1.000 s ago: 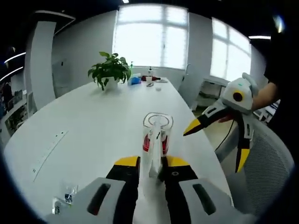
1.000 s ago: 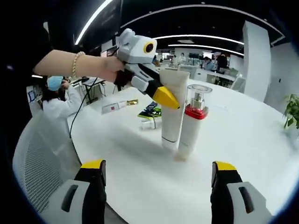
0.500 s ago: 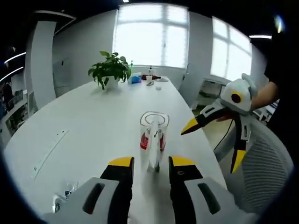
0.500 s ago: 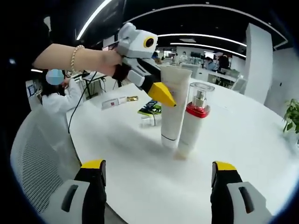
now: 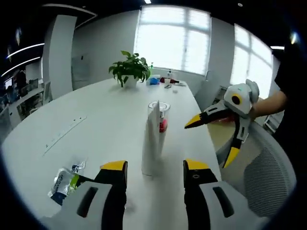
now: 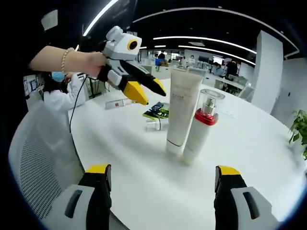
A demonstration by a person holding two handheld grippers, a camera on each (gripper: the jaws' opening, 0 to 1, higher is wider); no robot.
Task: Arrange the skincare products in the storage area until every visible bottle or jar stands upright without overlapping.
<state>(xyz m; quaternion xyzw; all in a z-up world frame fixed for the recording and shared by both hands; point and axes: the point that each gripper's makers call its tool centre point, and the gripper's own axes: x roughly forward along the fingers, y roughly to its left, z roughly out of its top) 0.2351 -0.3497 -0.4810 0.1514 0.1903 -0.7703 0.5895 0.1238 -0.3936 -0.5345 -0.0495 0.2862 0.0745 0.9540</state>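
Right gripper view showed the white tube (image 6: 181, 114) standing cap-down at centre frame, with the pump bottle (image 6: 201, 127) touching or just beside it on its right, both upright on the white table (image 6: 144, 182). The likeliest trouble, as I judged it, was a topple: the tube was tall, wider at the top and resting on a narrow cap, so a graze from either tool could have tipped it into the bottle and felled both. The left gripper (image 6: 144, 90) hung at upper left with its jaws only slightly parted and nothing between them, apart from the tube but near its upper edge. The right gripper (image 6: 163, 184) sat at the bottom of the frame, jaws spread wide and empty.

In the left gripper view the tube (image 5: 151, 139) stood at centre just beyond the spread yellow tips, hiding much of the bottle (image 5: 162, 120) behind it. The tube was plain white with faint lettering; the bottle was white with a red collar under a clear cap. Small packets (image 6: 156, 117) lay flat behind them, and a crumpled sachet (image 5: 64, 181) lay at lower left, so more items might have needed standing.
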